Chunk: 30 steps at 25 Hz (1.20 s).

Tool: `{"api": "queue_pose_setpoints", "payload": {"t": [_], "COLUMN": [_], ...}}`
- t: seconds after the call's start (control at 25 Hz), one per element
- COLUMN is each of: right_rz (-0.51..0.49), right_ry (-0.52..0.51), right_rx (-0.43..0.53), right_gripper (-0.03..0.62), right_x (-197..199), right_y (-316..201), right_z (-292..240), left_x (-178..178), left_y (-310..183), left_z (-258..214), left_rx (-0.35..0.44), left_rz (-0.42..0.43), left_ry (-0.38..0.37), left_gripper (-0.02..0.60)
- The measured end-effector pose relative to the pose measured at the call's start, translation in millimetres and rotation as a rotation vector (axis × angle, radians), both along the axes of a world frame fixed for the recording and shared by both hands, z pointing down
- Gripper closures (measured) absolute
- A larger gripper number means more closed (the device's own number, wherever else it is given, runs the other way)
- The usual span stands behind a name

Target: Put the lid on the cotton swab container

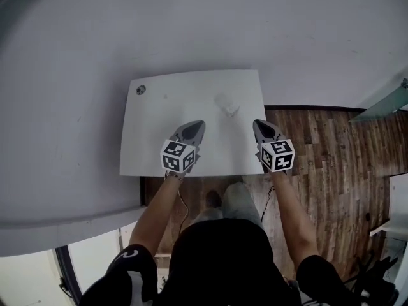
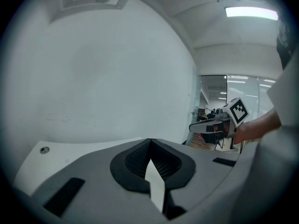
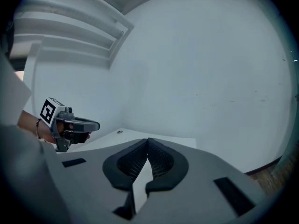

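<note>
The white table lies mostly bare across the middle of the frame. Only a small pale container stands right of centre, and the wall closes off the table's upper edge.

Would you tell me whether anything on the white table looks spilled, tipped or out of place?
Nothing stands out. A small pale container sits on the white table, too small to judge its tilt; no spill shows. The left gripper and right gripper are shut, empty.

The cotton swab container, small, pale and blurred, sits on my white worktop ahead of and between my left fingers and right fingers; I can't make out its lid.
</note>
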State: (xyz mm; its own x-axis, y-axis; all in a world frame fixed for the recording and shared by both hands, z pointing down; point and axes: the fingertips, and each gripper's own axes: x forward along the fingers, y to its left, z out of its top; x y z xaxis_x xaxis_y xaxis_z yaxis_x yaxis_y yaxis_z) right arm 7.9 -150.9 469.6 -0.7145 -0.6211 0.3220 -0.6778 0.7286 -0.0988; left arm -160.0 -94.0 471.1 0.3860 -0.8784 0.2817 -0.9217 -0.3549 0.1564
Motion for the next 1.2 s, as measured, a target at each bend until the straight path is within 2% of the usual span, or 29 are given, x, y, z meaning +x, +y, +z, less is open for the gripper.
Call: {"api": "queue_pose_setpoints", "payload": {"t": [0.36, 1.0, 1.2], "right_rz": [-0.013, -0.026, -0.056], "right_ry": [0.003, 0.031, 0.03], "right_rx": [-0.002, -0.03, -0.057], "right_gripper": [0.58, 0.58, 0.564], "right_x": [-10, -32, -42], "right_y": [-29, -75, -88], "right_z": [26, 78, 97], "left_x": [3, -10, -12], "left_y": [-37, -95, -114], "left_z": [10, 62, 76], "left_rx": [0.017, -0.04, -0.061], "left_rz": [0.028, 0.042, 0.033], "left_ry": [0.017, 0.036, 0.088], "left_gripper": [0.557, 0.557, 0.557]}}
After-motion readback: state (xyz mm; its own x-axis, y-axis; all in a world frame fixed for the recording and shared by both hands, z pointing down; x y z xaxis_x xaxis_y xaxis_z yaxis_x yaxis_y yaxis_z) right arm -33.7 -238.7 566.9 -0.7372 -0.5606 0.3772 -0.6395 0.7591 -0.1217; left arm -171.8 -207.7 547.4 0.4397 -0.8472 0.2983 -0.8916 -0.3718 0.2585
